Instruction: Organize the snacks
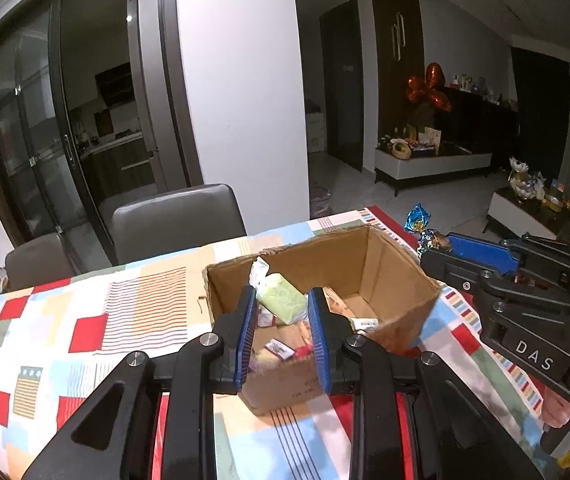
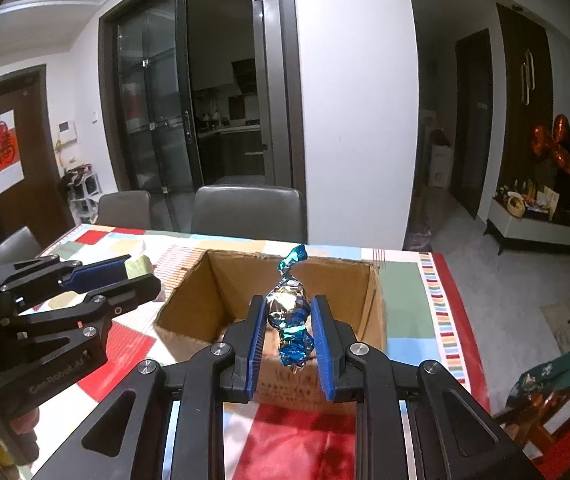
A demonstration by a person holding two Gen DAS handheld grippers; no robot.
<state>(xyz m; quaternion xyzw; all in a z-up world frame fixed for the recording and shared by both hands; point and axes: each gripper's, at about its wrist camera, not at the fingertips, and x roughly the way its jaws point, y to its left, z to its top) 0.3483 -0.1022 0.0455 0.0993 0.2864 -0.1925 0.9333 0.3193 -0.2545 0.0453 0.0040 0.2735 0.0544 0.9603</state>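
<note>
The pale green wrapped snack (image 1: 281,298), light and probably soft, is pinched mid-body by the left gripper (image 1: 281,320) above the cardboard box (image 1: 385,276), while the right gripper (image 2: 288,320) nips a crinkly blue foil candy (image 2: 289,312) over the box's near edge.

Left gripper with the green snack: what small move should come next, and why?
Probably open the left gripper to drop the pale green packet. It is clamped between the pads above the open cardboard box, which already holds other snacks. The right gripper holds a blue foil candy nearby.
</note>
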